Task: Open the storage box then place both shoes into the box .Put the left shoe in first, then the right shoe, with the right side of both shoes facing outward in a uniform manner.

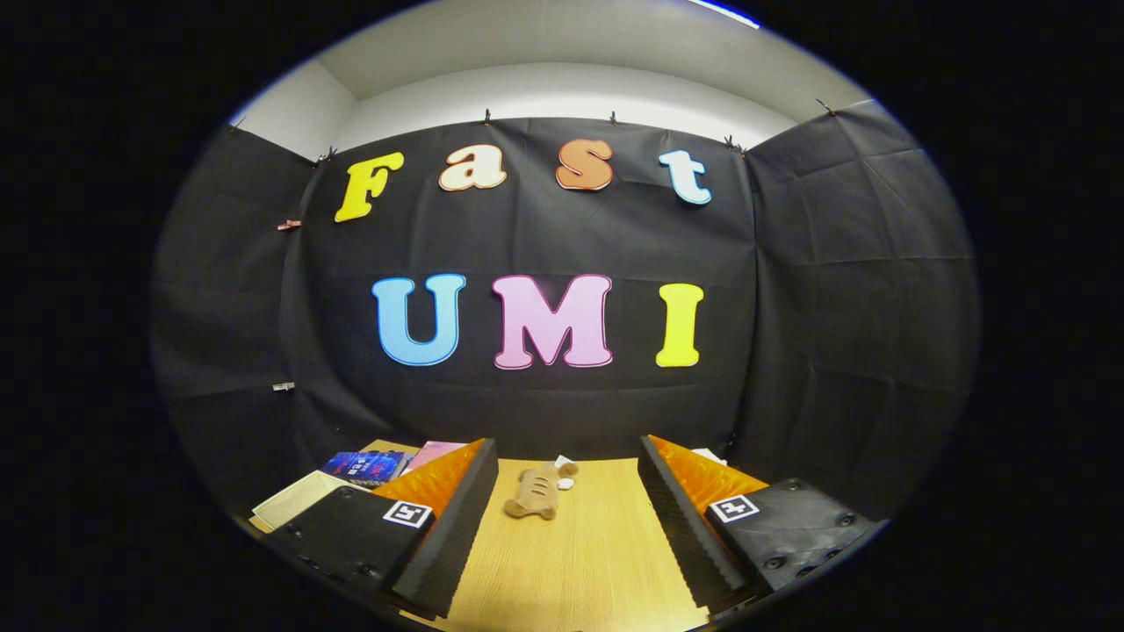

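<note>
Black cloth walled the booth on three sides, and below it a pale wooden surface (580, 562) ran forward between the two fingers of the gripper (566, 527). The fingers stood spread wide, well apart from each other, with bare wood between them; they held nothing and touched nothing.

Beyond the fingers, near the far edge of the surface, lay a small tan plush toy (536, 493) with something small and white (565, 474) just beside it, too small to tell what. Off past the left finger lay a stack of flat printed things: a dark blue booklet (367, 465), a pink sheet (436, 452) and a pale card (299, 499).

As for the task's own things, I could not make out a storage box or either shoe on the stretch of surface ahead, so how the box stood, lid up or down, and where the shoes lay could not be settled from this moment. The gripper looked level and rather high, taking in more wall than surface.

To do the work well from such a pose, my judgement was that the gripper should be tipped down and swung until the box and shoes came squarely ahead of the fingers, keeping them wide apart and clear of the toy and the papers while searching.
</note>
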